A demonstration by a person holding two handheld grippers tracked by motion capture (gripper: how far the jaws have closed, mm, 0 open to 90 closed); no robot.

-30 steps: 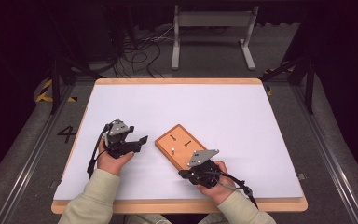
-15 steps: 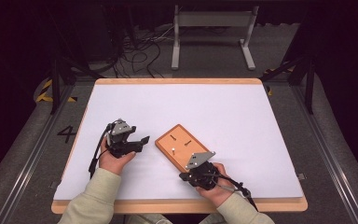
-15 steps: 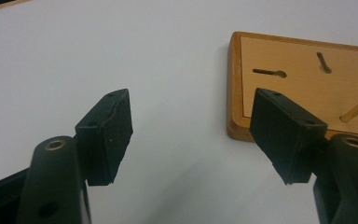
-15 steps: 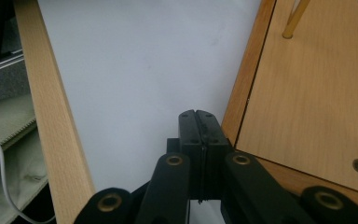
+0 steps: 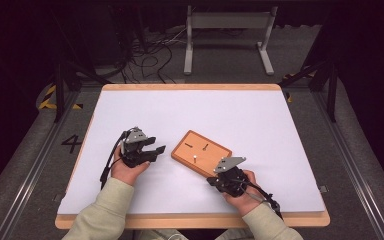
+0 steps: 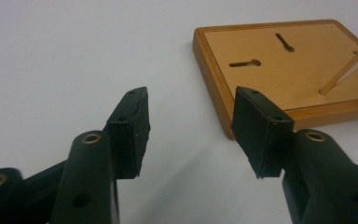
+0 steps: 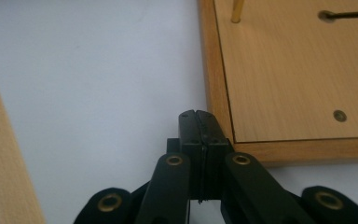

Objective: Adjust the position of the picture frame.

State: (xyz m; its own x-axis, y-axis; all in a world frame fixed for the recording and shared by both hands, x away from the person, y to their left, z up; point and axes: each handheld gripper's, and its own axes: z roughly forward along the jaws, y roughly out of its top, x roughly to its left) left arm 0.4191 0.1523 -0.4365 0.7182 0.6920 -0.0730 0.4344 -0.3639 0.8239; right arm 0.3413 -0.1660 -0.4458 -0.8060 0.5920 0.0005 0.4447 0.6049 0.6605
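1. I see the flat brown wooden board with a raised rim [image 5: 201, 153] lying on the white desk [image 5: 260, 125], between my two hands and turned a little crooked.
2. My left gripper [image 5: 156, 150] sits just beside the board's left corner, pointing at it but not touching it.
3. Its jaws have just been closing, yet they stand apart with nothing between them but bare desk.
4. In the left gripper view the board [image 6: 284, 70] lies ahead and to the right, and its near corner looks to be just past the tip of the right-hand jaw of the left gripper [image 6: 192, 126].
5. My right gripper [image 5: 211, 180] is at the board's near edge, close to its near corner.
6. Its jaws are pressed together with nothing in them.
7. In the right gripper view the tips of the right gripper [image 7: 197, 116] look to lie right against the outer side of the board's rim [image 7: 214, 93], though I cannot tell if they touch.
8. The left gripper view shows a thin brass-coloured metal pin [image 6: 345, 72] standing in the board, leaning in that view, and two dark keyhole slots [image 6: 244, 63] cut in the wood.
9. The right gripper view shows a small round screw [image 7: 339, 115] sunk in the wood and the light wooden edge of the desk [image 7: 4, 163].
10. The high view shows both my hands in pale sleeves [image 5: 100, 210] and the whole board at once.
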